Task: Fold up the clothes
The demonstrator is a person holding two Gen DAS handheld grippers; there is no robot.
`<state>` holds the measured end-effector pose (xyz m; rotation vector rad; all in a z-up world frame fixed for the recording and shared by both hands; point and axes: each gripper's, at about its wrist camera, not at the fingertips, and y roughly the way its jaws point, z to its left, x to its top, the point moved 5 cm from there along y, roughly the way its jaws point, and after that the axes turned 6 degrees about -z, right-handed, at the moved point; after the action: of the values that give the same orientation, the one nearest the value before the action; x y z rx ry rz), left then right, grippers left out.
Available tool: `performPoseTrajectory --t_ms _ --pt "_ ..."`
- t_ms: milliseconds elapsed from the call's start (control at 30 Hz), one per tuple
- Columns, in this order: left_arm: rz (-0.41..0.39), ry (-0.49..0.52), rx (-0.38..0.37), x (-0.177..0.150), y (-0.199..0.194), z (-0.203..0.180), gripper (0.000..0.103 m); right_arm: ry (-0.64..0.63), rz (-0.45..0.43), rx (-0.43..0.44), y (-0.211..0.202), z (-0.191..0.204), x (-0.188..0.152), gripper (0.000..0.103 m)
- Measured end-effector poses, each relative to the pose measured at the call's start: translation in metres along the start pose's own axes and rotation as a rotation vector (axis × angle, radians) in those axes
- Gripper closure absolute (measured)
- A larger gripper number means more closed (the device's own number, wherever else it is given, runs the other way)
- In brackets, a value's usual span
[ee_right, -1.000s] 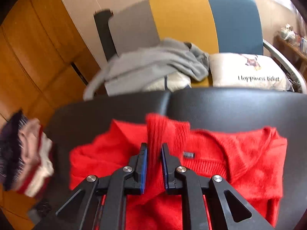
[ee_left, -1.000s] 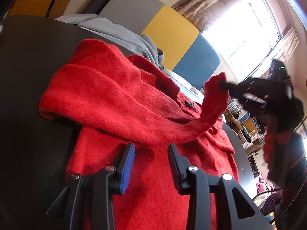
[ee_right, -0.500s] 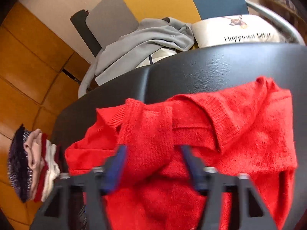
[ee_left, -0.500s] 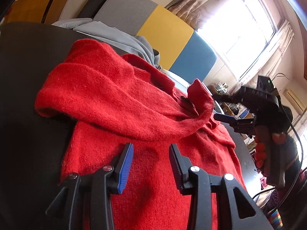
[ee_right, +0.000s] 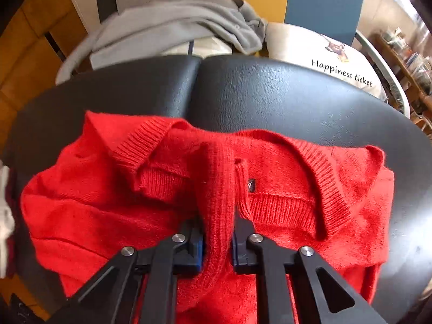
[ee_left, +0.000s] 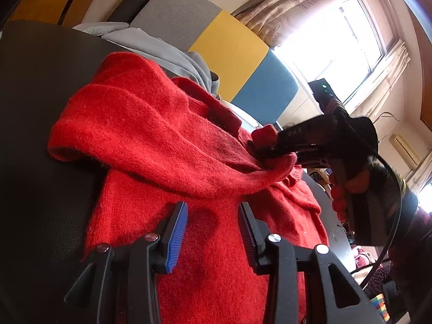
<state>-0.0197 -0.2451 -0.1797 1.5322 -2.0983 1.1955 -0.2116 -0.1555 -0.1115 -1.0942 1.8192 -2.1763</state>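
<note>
A red knit sweater (ee_left: 151,135) lies on a black padded table (ee_left: 35,113), one sleeve folded across its chest. My left gripper (ee_left: 213,224) is open and empty, hovering low over the sweater's body. My right gripper (ee_right: 217,240) is shut on the ribbed sleeve cuff (ee_right: 218,189), low over the collar (ee_right: 310,197) with its dark label. In the left wrist view the right gripper (ee_left: 266,145) shows at the sleeve end near the neckline.
A grey garment (ee_right: 172,24) and a white "Happiness ticket" cushion (ee_right: 332,56) lie on a grey, yellow and blue bench (ee_left: 226,46) behind the table. Folded clothes (ee_right: 5,216) sit at the left edge. A bright window (ee_left: 337,43) is at the right.
The right gripper opened half a second ago, then shut again on the sleeve cuff and came lower over the collar. The left gripper stayed open and hardly moved.
</note>
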Motion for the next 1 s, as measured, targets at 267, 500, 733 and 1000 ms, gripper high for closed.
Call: performPoseTrajectory --t_ms 267,500,733,1000 --pt "0.077 0.101 -0.099 -0.005 0.001 -0.037 0.064 0.06 -0.169 0.194 -0.07 -0.005 0.035 0.095" --pt "0.037 0.144 0.067 0.042 0.044 -0.043 0.063 0.1 -0.365 0.351 -0.14 -0.013 0.066 0.095" --pt "-0.033 0.118 0.216 0.056 0.027 -0.005 0.063 0.224 -0.507 0.339 -0.134 -0.103 0.023 0.095" --pt "0.01 0.025 0.169 0.042 0.025 0.016 0.063 0.554 -0.339 0.465 -0.024 -0.178 -0.075 0.087"
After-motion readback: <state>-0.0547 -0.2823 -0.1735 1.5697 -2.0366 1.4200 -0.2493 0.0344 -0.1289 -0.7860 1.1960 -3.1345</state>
